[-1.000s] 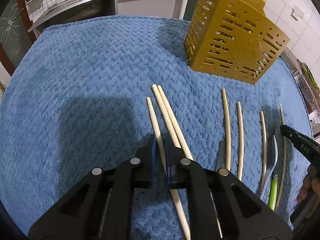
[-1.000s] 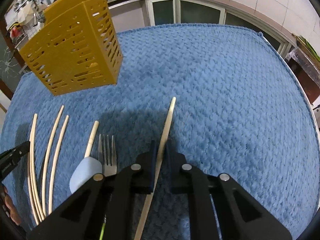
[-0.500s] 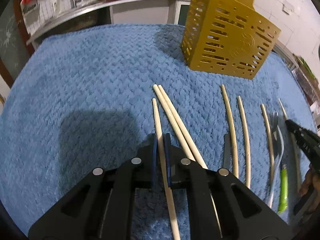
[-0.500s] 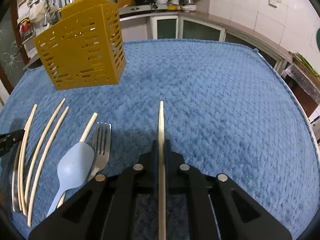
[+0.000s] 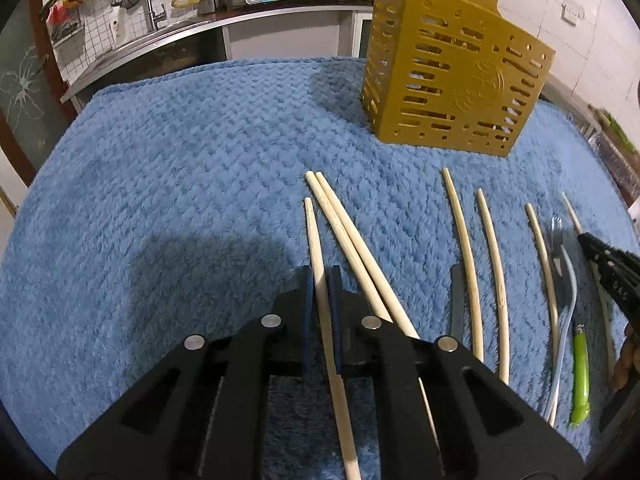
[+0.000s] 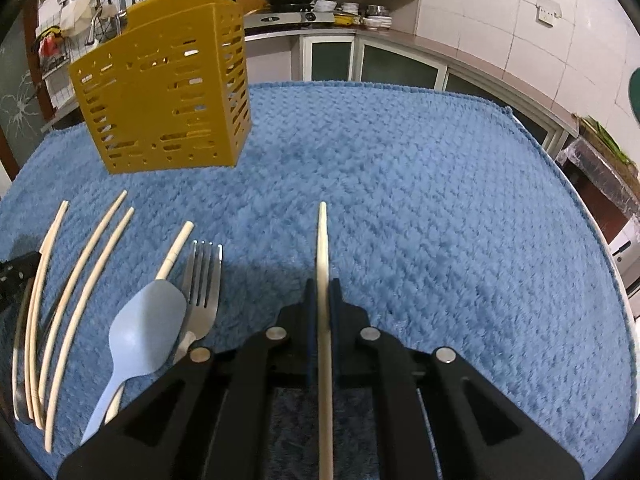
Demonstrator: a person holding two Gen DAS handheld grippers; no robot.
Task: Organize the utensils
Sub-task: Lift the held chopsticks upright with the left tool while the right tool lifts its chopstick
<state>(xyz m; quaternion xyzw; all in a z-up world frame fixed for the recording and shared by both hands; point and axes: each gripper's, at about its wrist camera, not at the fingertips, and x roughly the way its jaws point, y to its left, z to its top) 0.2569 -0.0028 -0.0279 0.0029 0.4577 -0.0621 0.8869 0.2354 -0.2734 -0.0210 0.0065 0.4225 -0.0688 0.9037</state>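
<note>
My left gripper is shut on a pale wooden chopstick that runs straight out between its pads. Two more chopsticks lie side by side just to its right on the blue cloth. The right gripper is shut on another chopstick, which points away over the cloth. A yellow slotted utensil holder stands at the back. A light blue spoon and a metal fork lie left of my right gripper.
Several curved chopsticks lie between the two grippers, with a green-handled utensil near the fork. The left gripper's tip shows at the left edge. A kitchen counter runs behind the table.
Both grippers have tilted upward, bringing more of the kitchen into view. Each chopstick, slanted across the jaws a second ago, now lines up straight between the pads.
</note>
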